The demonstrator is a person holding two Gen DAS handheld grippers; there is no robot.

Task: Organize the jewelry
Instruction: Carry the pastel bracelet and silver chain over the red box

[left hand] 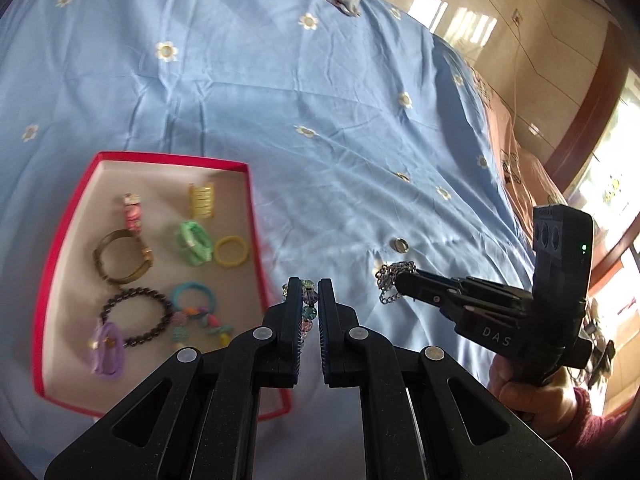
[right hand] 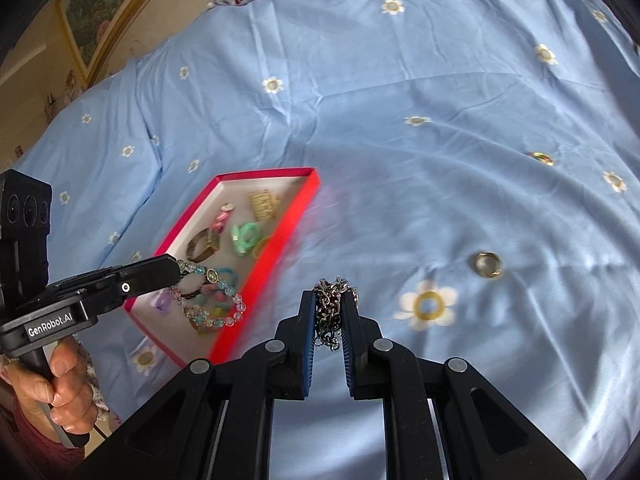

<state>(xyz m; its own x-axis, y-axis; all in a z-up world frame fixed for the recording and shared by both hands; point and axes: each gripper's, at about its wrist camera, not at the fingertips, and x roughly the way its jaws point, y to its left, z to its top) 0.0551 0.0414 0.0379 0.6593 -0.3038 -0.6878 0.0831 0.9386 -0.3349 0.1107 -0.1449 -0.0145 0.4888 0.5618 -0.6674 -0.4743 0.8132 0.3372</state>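
While the left tongs (left hand: 310, 304) clamp a strand of pale crystal beads, the beaded bracelet (right hand: 212, 300), above the red jewelry box (right hand: 280, 216), the right tongs (right hand: 330, 312) pinch a bunched silver chain (right hand: 330, 304) over the blue flowered bedsheet (right hand: 400, 160). A gold ring (right hand: 488, 265) lies on the sheet just right of the chain.

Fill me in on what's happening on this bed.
A person is sorting jewelry into a red box on the blue bedspread. The left gripper holds a crystal bead bracelet by the box; the right gripper grips a silver chain. A gold ring lies loose on the bedspread.
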